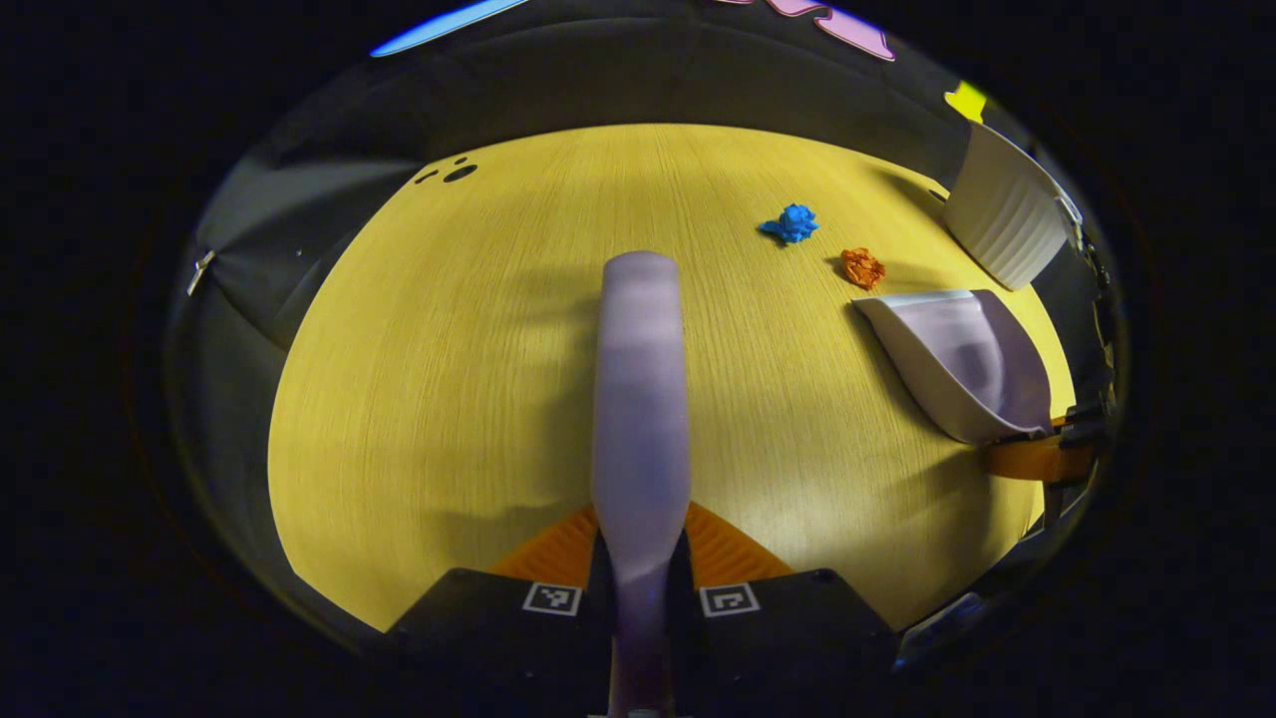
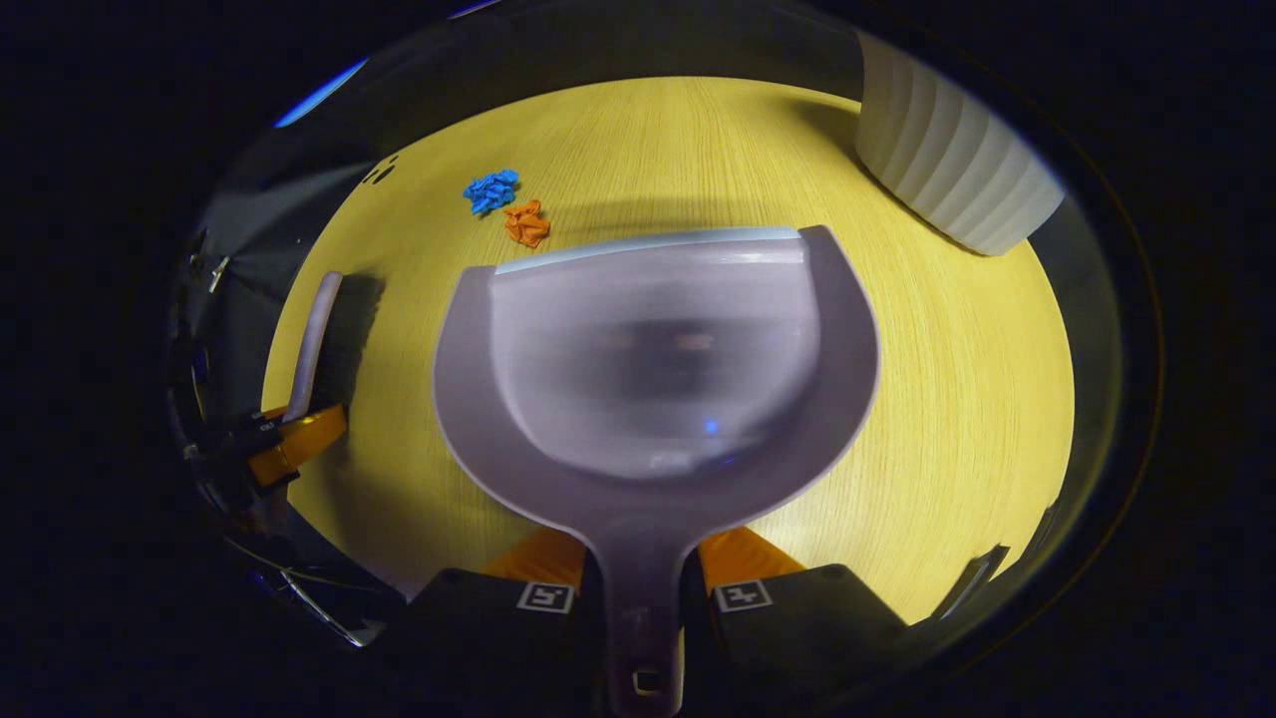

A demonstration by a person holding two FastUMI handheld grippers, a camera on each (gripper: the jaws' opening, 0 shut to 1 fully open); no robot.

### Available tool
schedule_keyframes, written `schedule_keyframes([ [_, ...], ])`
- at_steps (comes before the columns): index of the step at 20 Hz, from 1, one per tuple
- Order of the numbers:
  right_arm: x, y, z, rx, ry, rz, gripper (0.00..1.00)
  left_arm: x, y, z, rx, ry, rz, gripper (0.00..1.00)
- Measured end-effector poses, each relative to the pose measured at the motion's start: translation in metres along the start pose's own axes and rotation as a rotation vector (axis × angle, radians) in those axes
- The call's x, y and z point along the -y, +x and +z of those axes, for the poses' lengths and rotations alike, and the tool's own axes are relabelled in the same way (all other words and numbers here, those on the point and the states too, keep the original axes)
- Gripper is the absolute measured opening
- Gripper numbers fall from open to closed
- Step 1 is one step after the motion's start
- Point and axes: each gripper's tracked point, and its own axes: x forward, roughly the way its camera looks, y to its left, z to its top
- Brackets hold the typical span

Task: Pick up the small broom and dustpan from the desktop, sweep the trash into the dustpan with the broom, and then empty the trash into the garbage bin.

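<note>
Both views look down close over the desktop point(image 1: 419, 399) — sharing its 2 paper scraps.

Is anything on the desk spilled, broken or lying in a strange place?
Only the trash: a crumpled blue scrap and an orange scrap lie loose on the desk, just ahead of the dustpan. Nothing looks damaged or tipped over.

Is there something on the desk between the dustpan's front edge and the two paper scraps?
Nothing visible. In the right gripper view, the dustpan has bare desk between its front edge and the orange scrap and blue scrap. The white bin stands off to the right.
</note>
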Motion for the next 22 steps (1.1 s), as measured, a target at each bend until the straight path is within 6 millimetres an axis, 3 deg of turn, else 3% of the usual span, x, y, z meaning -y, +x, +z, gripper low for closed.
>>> schedule_keyframes([
  [4, 0.009, -0.004, -0.004, 0.001, -0.043, 0.004, 0.34, -0.002, -0.006, 0.003, 0.01, -0.05, -0.017, 0.26],
  [5, 0.009, -0.004, -0.005, 0.005, -0.052, 0.004, 0.3, -0.004, -0.007, 0.004, 0.018, -0.053, -0.015, 0.26],
  [7, 0.013, -0.007, -0.007, 0.008, -0.069, 0.009, 0.39, -0.008, -0.012, 0.011, 0.032, -0.042, -0.01, 0.25],
  [9, 0.016, -0.009, -0.008, 0.008, -0.089, 0.017, 0.34, -0.009, -0.017, 0.022, 0.043, -0.027, -0.011, 0.26],
  [12, 0.021, -0.015, -0.013, 0.005, -0.125, 0.03, 0.34, -0.004, -0.014, 0.047, 0.058, 0.02, -0.03, 0.26],
  [13, 0.023, -0.017, -0.014, 0.0, -0.145, 0.031, 0.3, -0.005, -0.01, 0.055, 0.057, 0.05, -0.029, 0.27],
  [14, 0.027, -0.02, -0.017, -0.002, -0.171, 0.033, 0.34, -0.005, -0.006, 0.067, 0.057, 0.086, -0.025, 0.25],
  [18, 0.034, -0.026, -0.017, 0.005, -0.231, 0.024, 0.34, 0.0, 0.017, 0.116, 0.06, 0.228, -0.042, 0.26],
  [19, 0.034, -0.025, -0.017, 0.003, -0.235, 0.027, 0.39, 0.003, 0.025, 0.128, 0.054, 0.264, -0.041, 0.26],
  [22, 0.038, -0.026, -0.012, 0.007, -0.255, 0.028, 0.34, 0.014, 0.044, 0.165, 0.057, 0.415, -0.044, 0.26],
])
